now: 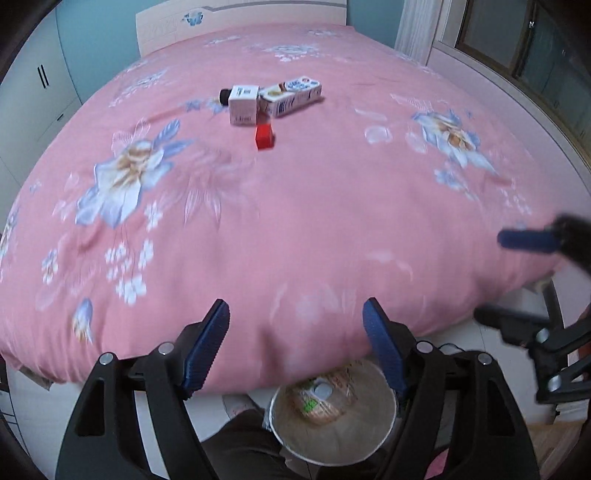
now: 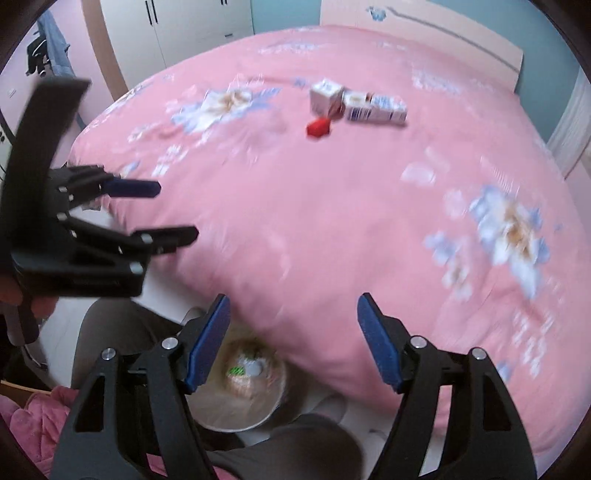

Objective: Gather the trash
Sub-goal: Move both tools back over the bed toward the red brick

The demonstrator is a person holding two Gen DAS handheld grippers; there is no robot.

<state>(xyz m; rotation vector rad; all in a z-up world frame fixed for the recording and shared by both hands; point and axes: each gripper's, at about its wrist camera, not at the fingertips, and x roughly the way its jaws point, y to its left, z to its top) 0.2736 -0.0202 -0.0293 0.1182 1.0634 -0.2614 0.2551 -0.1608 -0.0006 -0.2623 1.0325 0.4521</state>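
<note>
Trash lies on the middle of the pink bed: a white box [image 1: 242, 105], a long printed carton [image 1: 291, 96], a small red box [image 1: 264, 137] and a dark bottle [image 1: 224, 96] behind the white box. The right wrist view shows the white box [image 2: 325, 96], carton [image 2: 375, 108] and red box [image 2: 318, 128]. A round bin [image 1: 332, 443] stands on the floor at the bed's near edge with a wrapper inside. My left gripper [image 1: 297, 310] hangs open and empty above the bed edge and bin. My right gripper [image 2: 293, 304] is open and empty beside it.
The pink floral bedspread [image 1: 295, 221] fills most of both views. The person's dark trouser leg [image 1: 240, 443] is beside the bin [image 2: 229, 410]. White wardrobes [image 2: 192, 26] stand on the left and a window [image 1: 535, 55] on the right. Pink fabric [image 2: 29, 421] lies at the lower left.
</note>
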